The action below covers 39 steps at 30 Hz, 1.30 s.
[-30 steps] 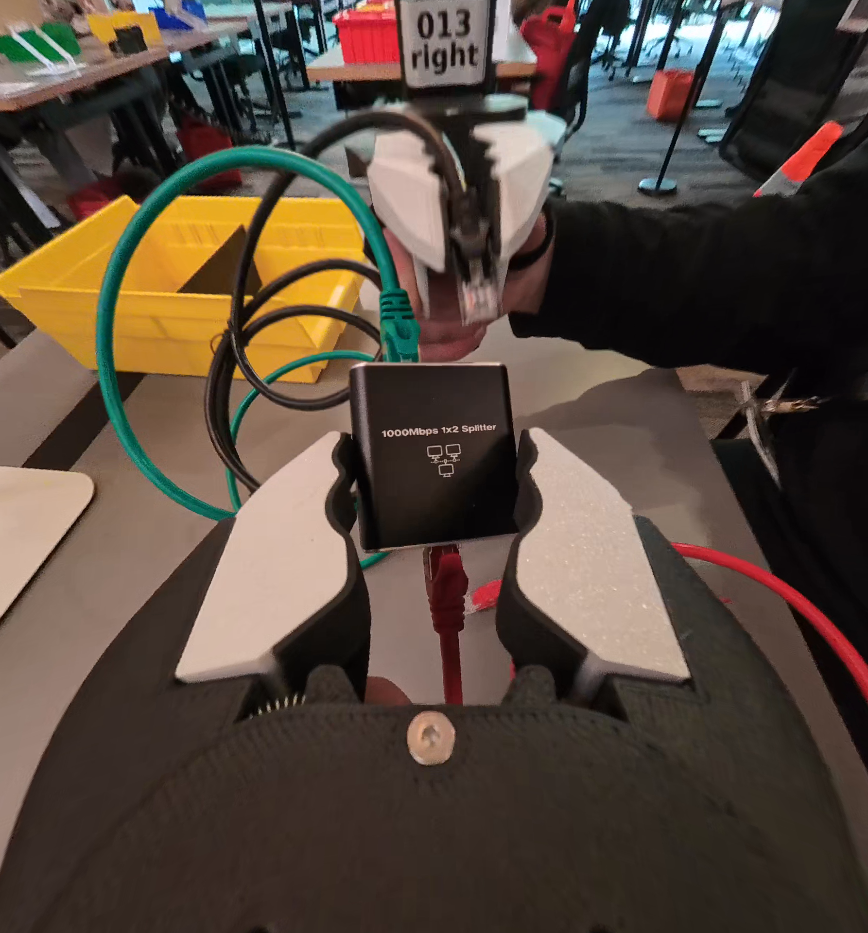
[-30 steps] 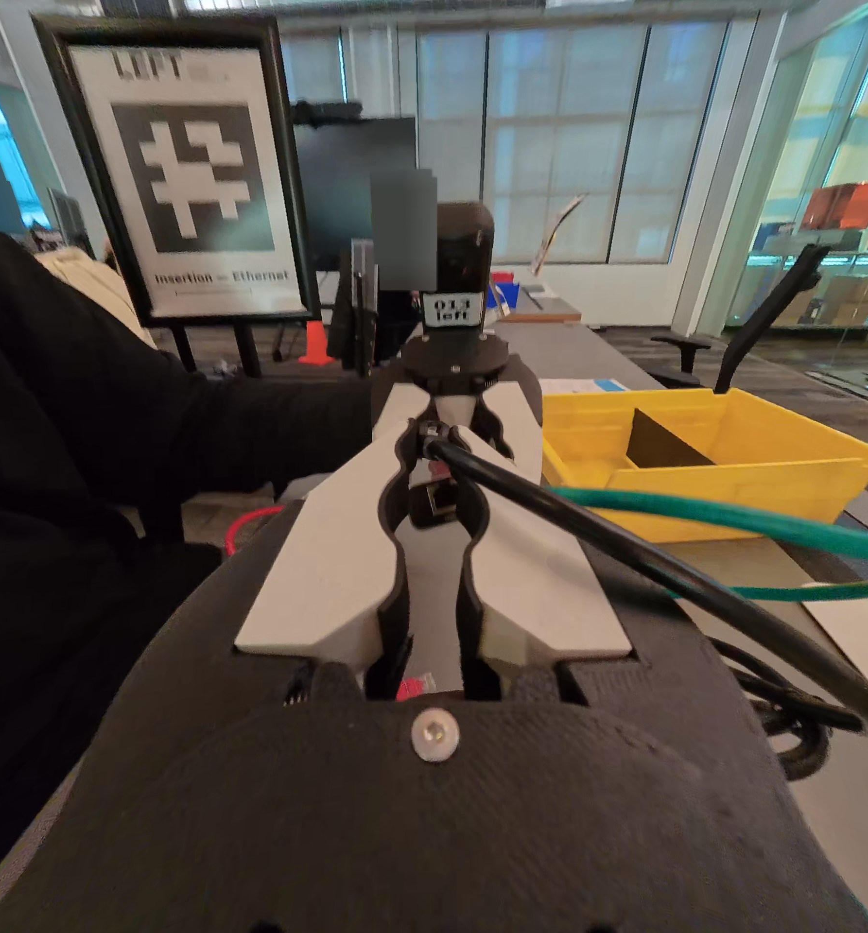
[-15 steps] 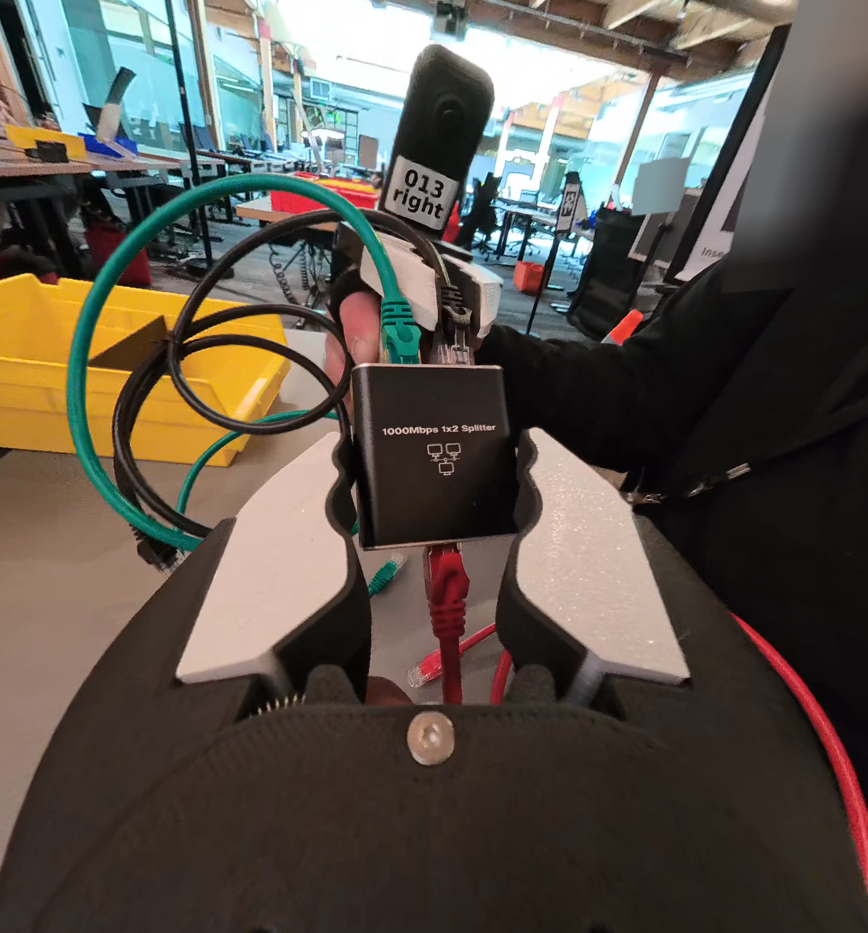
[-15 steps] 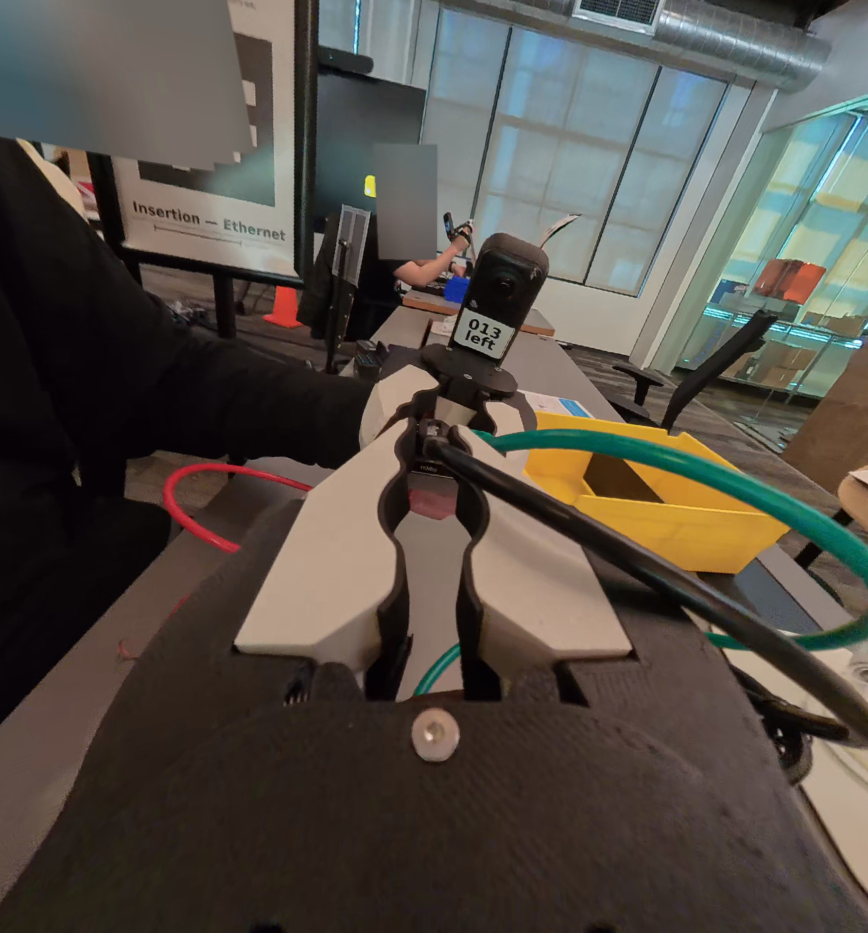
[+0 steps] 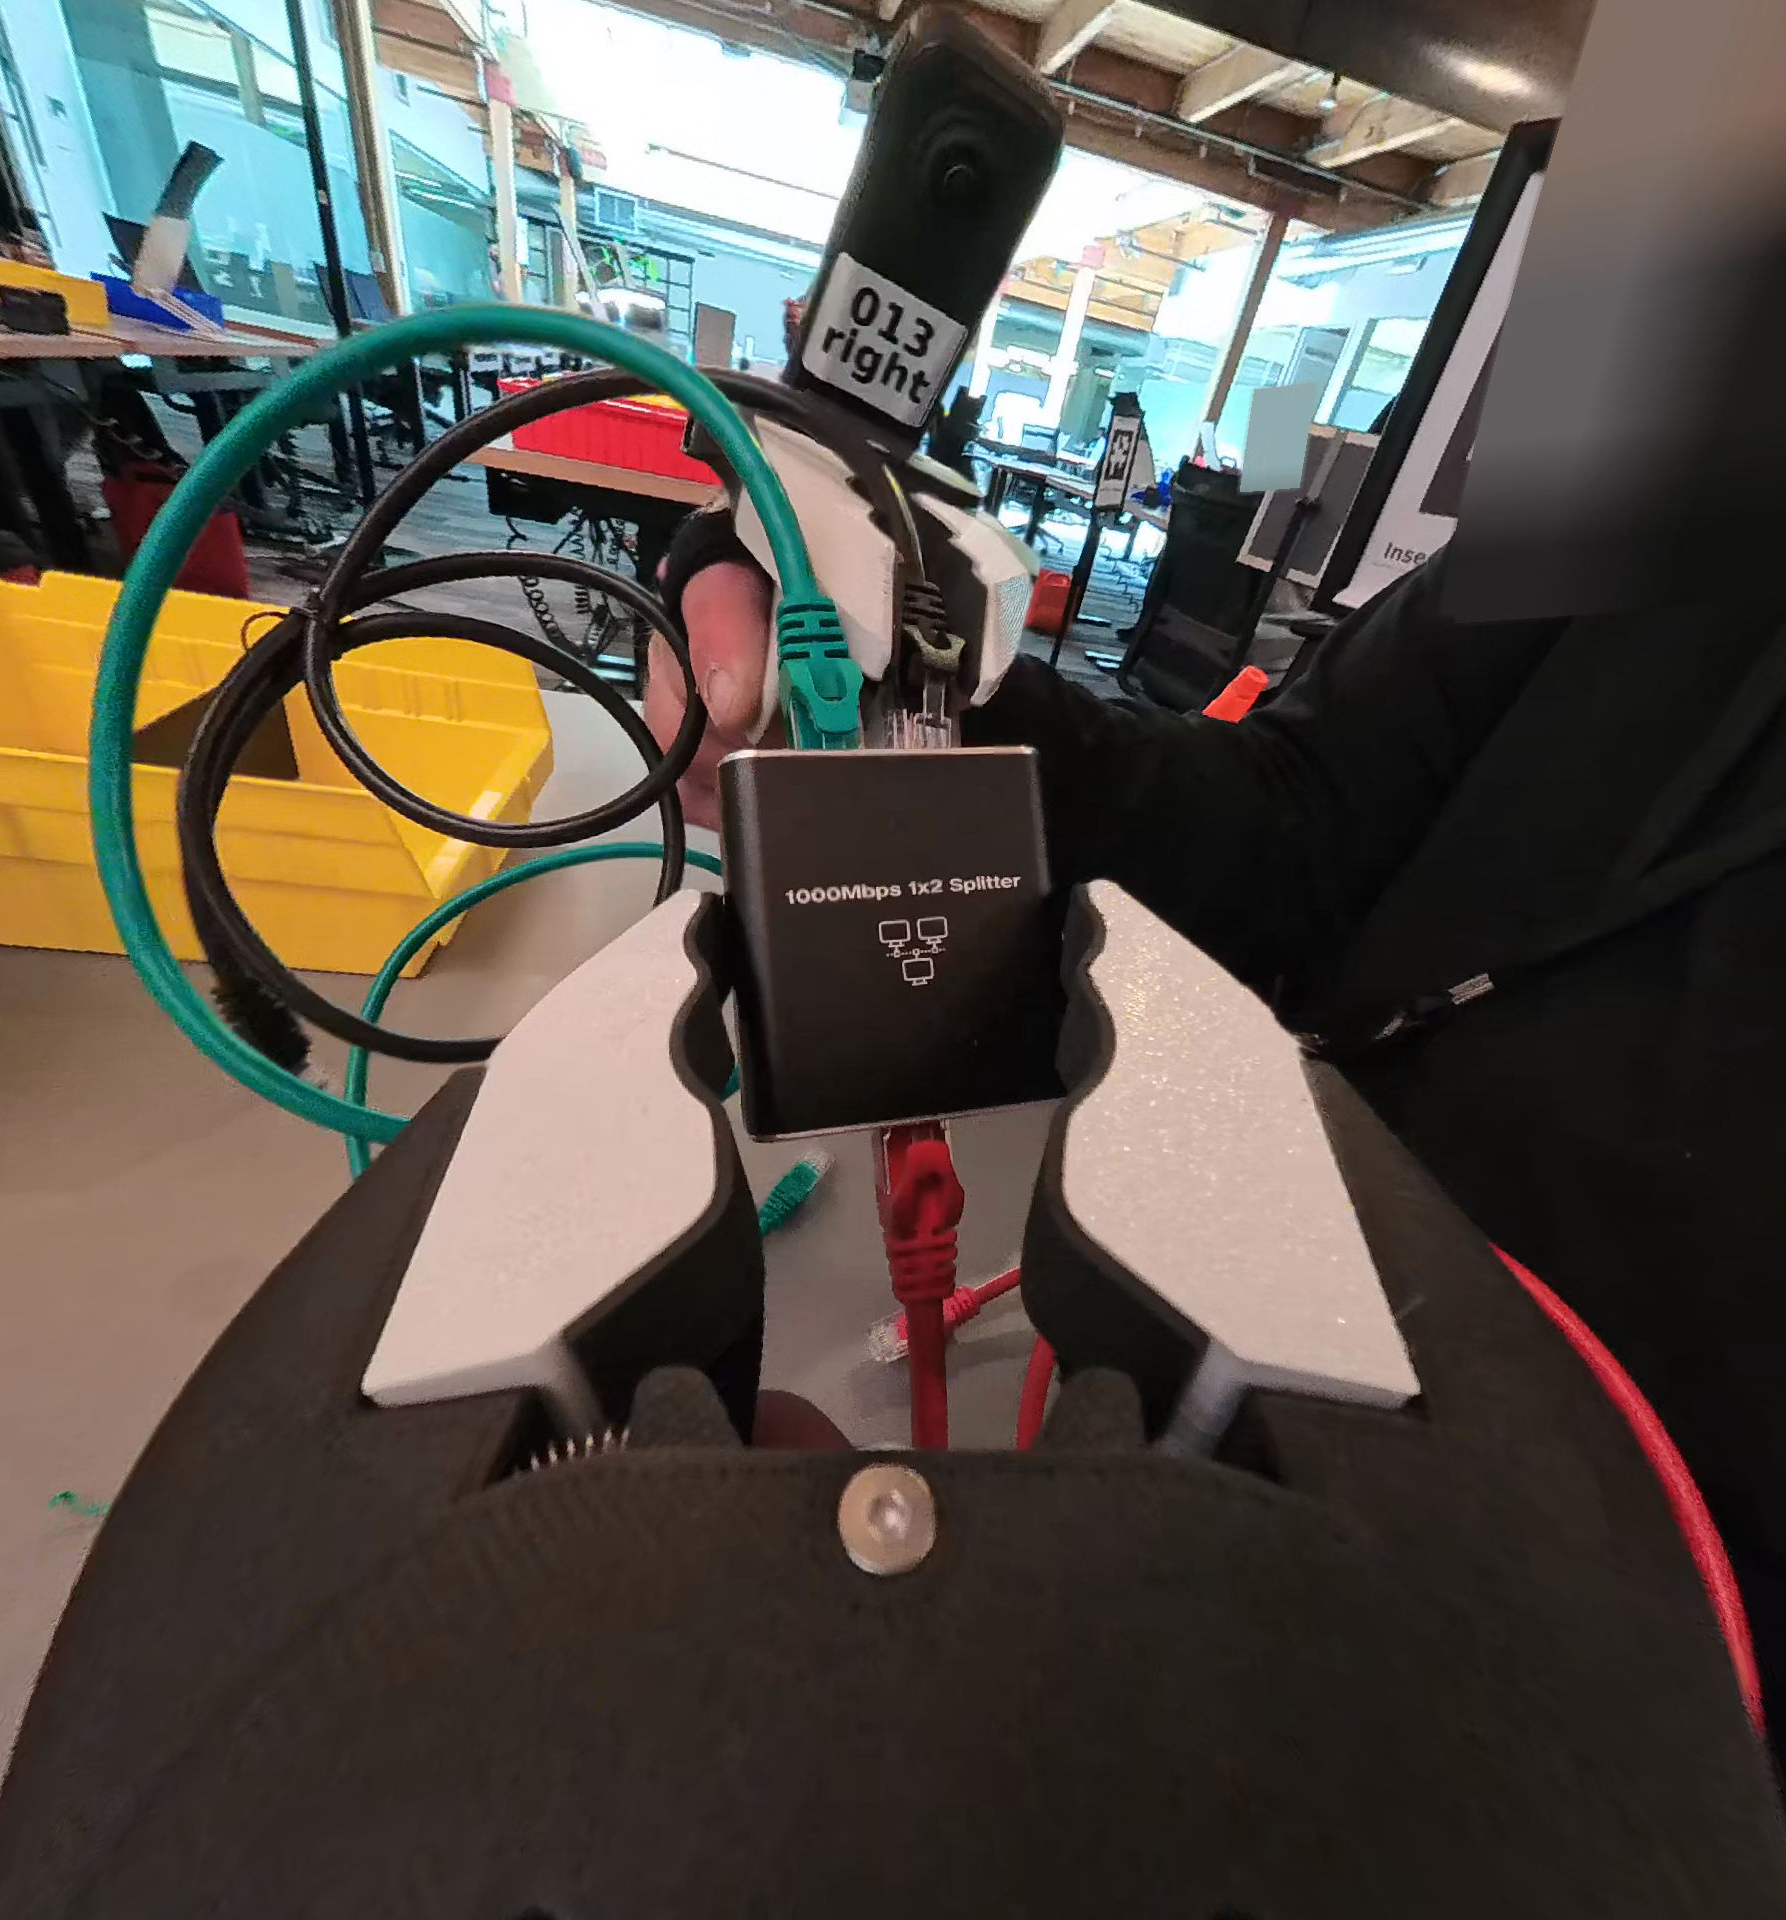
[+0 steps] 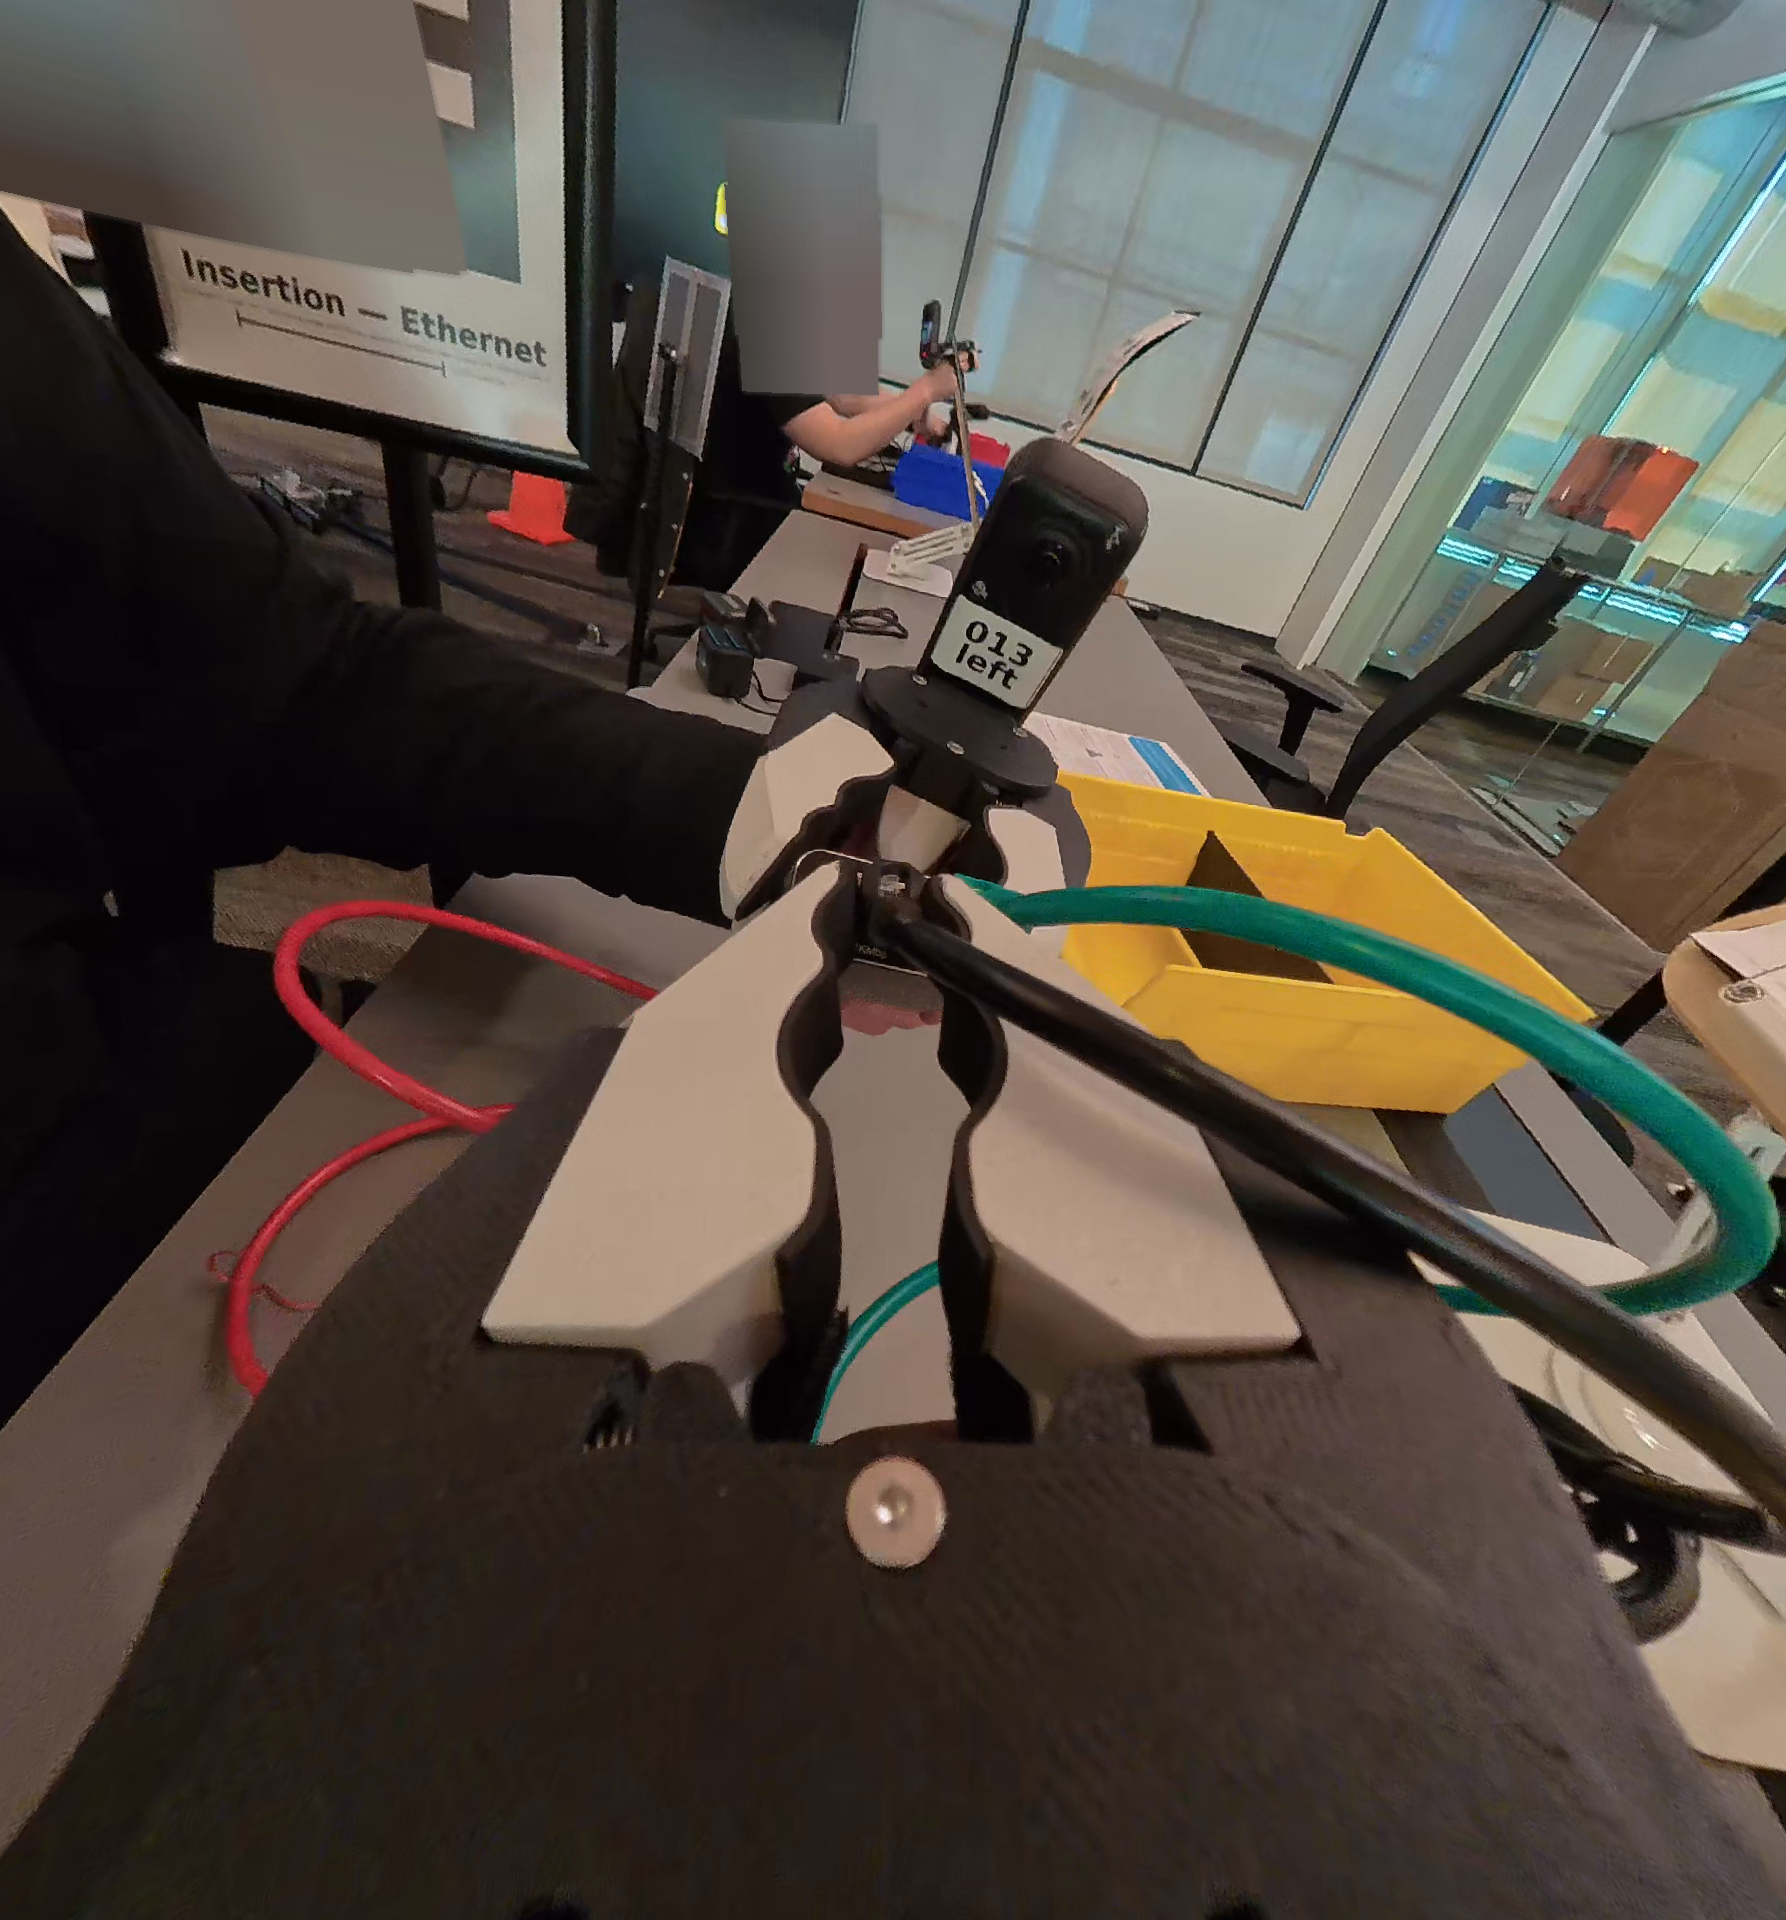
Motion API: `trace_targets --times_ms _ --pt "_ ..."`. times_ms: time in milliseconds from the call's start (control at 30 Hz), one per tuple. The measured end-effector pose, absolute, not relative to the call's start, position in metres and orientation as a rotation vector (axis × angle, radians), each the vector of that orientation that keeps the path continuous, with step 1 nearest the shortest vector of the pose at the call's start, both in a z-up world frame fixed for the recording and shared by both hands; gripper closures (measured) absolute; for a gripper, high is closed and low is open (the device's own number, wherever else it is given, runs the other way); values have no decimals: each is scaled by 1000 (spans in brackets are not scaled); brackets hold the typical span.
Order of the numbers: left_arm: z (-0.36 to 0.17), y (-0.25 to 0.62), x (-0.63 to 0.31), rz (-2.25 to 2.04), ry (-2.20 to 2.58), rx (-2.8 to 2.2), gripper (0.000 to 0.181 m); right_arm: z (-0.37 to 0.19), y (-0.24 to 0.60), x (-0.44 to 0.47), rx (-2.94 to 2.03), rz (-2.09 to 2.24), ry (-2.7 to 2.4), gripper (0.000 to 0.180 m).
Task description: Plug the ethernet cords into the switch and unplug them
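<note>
Switch [image 5: 894,940] pinched in the left claw [image 5: 894,997]; black cord [image 5: 925,623] pinched in the right claw [image 5: 920,665], plug at the port. A tilted plug could jam there.

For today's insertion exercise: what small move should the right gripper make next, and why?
Probably push the black ethernet cord's clear plug straight on into the small black metal switch box. The right gripper holds it at the port mouth, part still showing; the left gripper braces the box.

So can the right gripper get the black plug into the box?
Probably yes. The right gripper holds the black plug right at the box, in the free spot beside the green plug.
</note>
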<state>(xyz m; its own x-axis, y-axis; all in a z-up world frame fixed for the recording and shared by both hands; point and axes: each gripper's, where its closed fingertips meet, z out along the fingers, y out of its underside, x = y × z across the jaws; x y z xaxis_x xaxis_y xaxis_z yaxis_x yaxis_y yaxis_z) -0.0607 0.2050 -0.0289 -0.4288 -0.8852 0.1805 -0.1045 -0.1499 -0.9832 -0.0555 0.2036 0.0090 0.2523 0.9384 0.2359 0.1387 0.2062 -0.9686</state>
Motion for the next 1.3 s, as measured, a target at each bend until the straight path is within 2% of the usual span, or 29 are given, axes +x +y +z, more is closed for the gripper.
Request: trace_targets --times_ms 300,733,1300 --pt "-32 205 -59 -1500 1577 -1184 121 3 202 -54 -1328 687 -1259 169" --pt "-8 206 -58 -1712 1381 -1098 120 25 207 -55 -1336 644 -1189 168" --pt "0 224 -52 -1740 1190 -1106 120 36 230 -52 -1408 422 -1085 162"
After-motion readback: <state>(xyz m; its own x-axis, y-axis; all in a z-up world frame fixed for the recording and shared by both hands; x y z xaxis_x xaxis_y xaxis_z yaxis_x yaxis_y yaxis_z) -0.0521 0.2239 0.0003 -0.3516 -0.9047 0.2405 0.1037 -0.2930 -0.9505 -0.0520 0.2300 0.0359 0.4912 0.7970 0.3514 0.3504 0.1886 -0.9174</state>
